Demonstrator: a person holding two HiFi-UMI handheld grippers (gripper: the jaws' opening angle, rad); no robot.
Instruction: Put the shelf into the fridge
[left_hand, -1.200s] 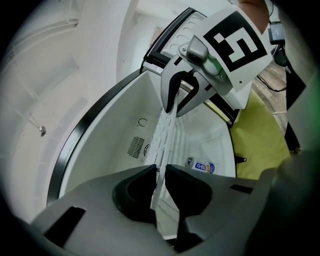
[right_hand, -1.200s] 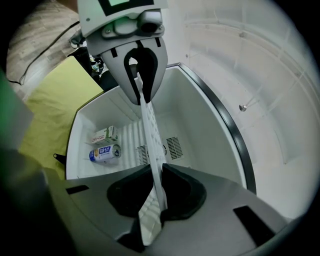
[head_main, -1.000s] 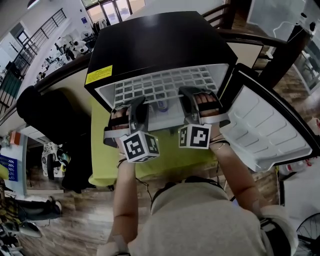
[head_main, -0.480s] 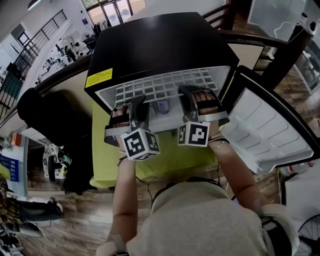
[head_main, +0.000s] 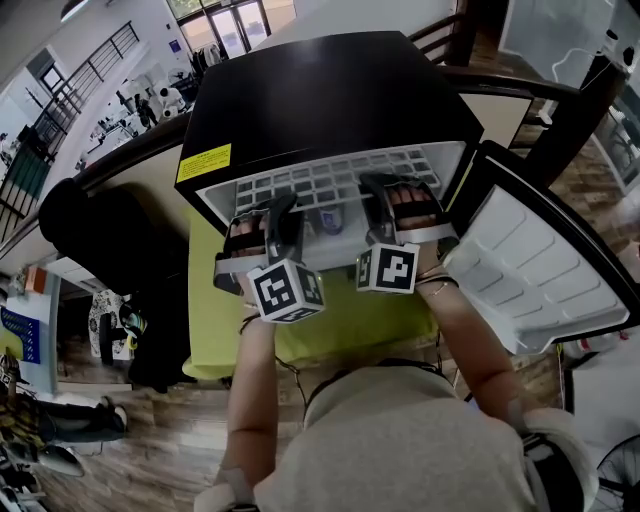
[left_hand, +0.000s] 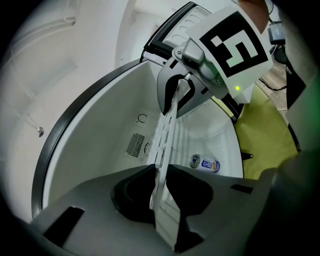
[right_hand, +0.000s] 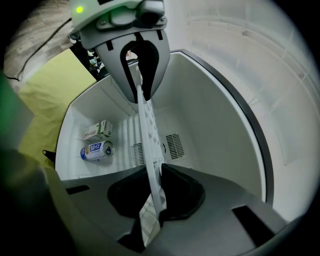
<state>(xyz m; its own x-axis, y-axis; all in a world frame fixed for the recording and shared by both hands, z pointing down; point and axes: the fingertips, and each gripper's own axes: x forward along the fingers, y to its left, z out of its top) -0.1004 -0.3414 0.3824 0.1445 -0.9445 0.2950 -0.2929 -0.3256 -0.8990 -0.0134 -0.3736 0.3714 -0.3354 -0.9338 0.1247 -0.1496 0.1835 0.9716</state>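
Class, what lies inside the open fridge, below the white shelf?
A can lies on its side next to a small carton on the fridge floor, below the shelf. From the head view the shelf covers most of the interior.

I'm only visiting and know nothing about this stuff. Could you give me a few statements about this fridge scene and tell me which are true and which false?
1. The fridge door stands open. True.
2. Both grippers hold the shelf between their fingers. True: the left gripper and the right gripper each clamp its near edge. The left fingers have just been easing apart and the right ones closing, with the shelf between both.
3. The fridge is empty inside. False: a can and a small carton lie in it.
4. The fridge is white outside. False: it is black outside and white inside.
5. The shelf is a solid glass pane. False: it is a white grid.
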